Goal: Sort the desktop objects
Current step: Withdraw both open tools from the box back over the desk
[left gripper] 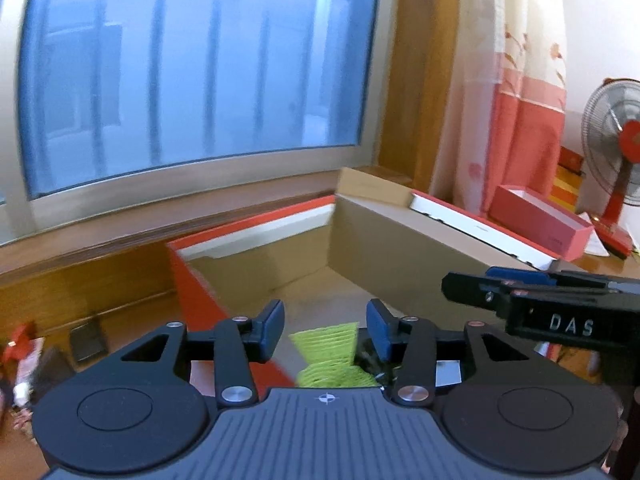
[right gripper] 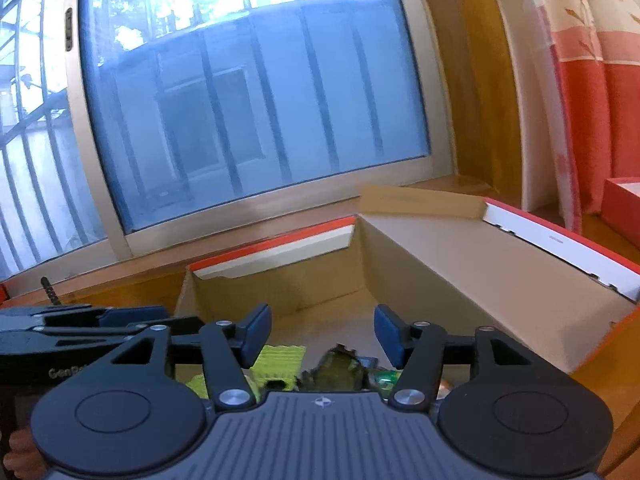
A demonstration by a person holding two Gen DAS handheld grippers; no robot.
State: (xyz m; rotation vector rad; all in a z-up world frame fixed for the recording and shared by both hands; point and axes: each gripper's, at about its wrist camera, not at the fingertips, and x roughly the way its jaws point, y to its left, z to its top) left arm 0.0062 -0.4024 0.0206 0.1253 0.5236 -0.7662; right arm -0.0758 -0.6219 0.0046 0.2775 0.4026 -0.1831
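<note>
A large open cardboard box with red outer walls (left gripper: 188, 276) sits on the wooden desk under the window; it also shows in the right wrist view (right gripper: 500, 280). My left gripper (left gripper: 326, 328) is open and empty above the box's near edge. Below it lies a lime green ribbed item (left gripper: 332, 344) inside the box. My right gripper (right gripper: 322, 332) is open and empty over the same box. Under it I see the green item (right gripper: 280, 360) and a dark crumpled thing (right gripper: 340, 368), partly hidden. The right gripper shows from the side in the left wrist view (left gripper: 452, 286).
A pink open box (left gripper: 540, 220) and a red desk fan (left gripper: 616, 144) stand at the right by the curtain. A dark small object (left gripper: 88, 340) lies on the desk left of the big box. The window frame (right gripper: 240, 208) runs right behind the box.
</note>
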